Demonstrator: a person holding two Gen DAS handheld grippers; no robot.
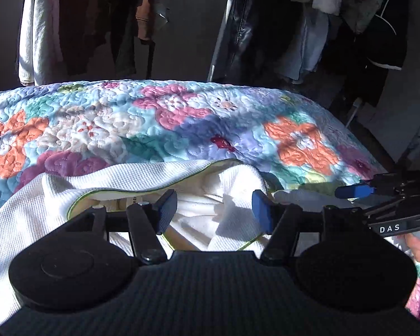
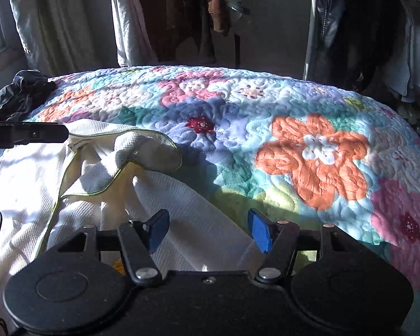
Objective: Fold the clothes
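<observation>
A white waffle-knit garment [image 1: 36,212] with thin green trim lies crumpled on the near side of the bed, its neck opening turned up. My left gripper [image 1: 214,210] hangs just above that opening, blue pads wide apart and open, nothing pinched. My right gripper [image 2: 208,229] is open too, over a flat white panel of the same garment [image 2: 187,204] near its right edge. In the left wrist view, the right gripper [image 1: 358,195] shows from the side at the right edge, with a hand [image 1: 418,247] on it. The left gripper's body [image 2: 28,135] enters the right wrist view from the left.
The garment rests on a floral quilt [image 2: 308,154] that covers the bed. A dark crumpled garment [image 2: 19,95] lies at the bed's far left corner. Hanging clothes [image 1: 252,28] and jackets crowd the space behind the bed. A curtain [image 2: 42,19] and window are at the far left.
</observation>
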